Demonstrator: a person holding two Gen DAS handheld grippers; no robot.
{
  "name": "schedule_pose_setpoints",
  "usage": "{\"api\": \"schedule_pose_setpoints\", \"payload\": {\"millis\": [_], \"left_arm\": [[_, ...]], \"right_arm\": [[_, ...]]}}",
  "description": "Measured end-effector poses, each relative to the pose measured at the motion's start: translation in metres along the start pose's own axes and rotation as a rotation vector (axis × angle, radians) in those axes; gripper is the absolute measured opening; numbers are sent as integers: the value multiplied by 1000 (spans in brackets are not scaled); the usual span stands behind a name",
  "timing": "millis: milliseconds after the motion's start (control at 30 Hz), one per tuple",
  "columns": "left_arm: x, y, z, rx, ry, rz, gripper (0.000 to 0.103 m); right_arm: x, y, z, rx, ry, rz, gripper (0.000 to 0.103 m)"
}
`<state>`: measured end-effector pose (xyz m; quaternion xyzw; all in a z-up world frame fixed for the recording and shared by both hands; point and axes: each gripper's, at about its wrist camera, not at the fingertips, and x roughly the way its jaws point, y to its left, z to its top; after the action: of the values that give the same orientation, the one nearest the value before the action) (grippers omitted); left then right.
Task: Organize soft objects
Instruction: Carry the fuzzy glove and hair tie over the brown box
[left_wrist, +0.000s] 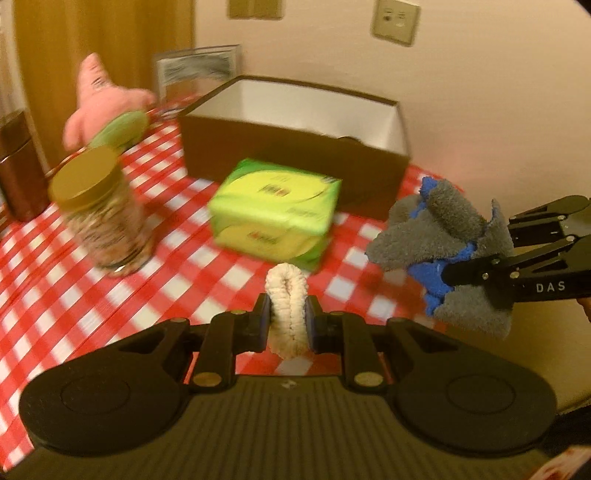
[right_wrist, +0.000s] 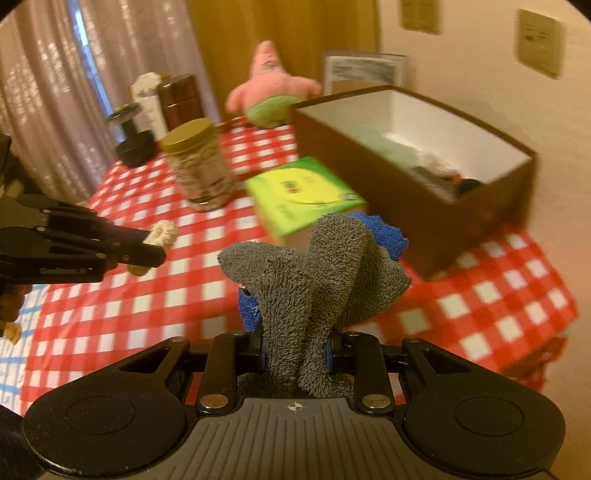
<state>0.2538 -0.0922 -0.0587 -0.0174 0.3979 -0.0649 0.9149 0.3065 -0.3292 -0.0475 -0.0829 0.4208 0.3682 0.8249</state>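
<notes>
Cream scrunchie (left_wrist: 287, 310), fuzzy loop, grey-blue towel (right_wrist: 314, 269), crumpled

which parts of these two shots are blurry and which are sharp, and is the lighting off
Left wrist view: the jar, green box and checked cloth smear with motion, while the left gripper and its cream scrunchie stay sharp. Right wrist view: brown box streaked, grey towel crisp. Both have a warm yellow cast and fisheye bending.

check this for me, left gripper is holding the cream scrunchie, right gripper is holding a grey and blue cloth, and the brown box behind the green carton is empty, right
Not quite: the brown box is not empty. The right wrist view shows things already lying inside it. The rest stands: the left gripper holds the cream scrunchie, and the right gripper holds the grey and blue cloth.
</notes>
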Motion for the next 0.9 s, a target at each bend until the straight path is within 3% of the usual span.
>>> {"api": "schedule_pose_setpoints", "payload": {"millis": [300,567,900], "left_arm": [[28,-48,49,62,-53,-63,18],[58,-71,107,53,-109,-50,19],[105,-78,172,1,-126,26,19]], "right_arm": [[-33,-64,8,48,-47,-109,27],[-52,-117,44,56,-127,-177,27],[-27,-155,116,-20,-233,-91,27]]}}
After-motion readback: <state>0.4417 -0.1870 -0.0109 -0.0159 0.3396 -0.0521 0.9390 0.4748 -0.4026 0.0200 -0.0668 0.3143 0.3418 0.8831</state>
